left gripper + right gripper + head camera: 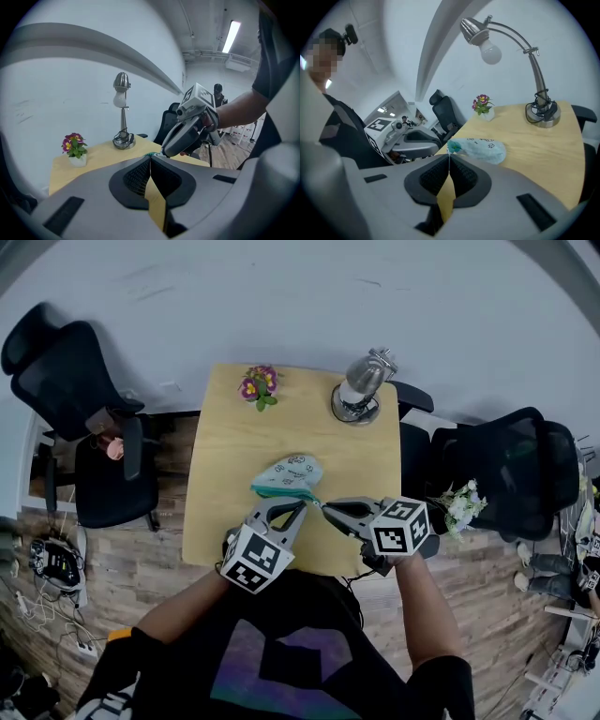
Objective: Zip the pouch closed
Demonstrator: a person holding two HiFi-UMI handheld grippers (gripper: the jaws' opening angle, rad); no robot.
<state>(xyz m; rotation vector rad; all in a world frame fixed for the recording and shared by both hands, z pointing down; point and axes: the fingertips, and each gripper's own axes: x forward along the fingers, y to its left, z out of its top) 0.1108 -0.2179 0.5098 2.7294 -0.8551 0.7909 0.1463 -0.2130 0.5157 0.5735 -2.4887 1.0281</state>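
Observation:
A pale blue patterned pouch (291,471) with a teal zipper edge lies near the front of the wooden table (225,456); in the right gripper view the pouch (480,149) rests flat beyond the jaw tips. My left gripper (302,505) hovers by its near edge with the jaws pressed together and nothing visible between them (150,158). My right gripper (325,506) faces it from the right, tips almost meeting the left one's; its jaws (449,157) are also together and empty. Each gripper shows in the other's view: the right gripper (185,136), the left gripper (417,140).
A silver desk lamp (361,390) stands at the table's far right and a small pot of flowers (259,385) at the far middle. Black office chairs (94,427) (506,474) flank the table. White flowers (461,505) sit to the right.

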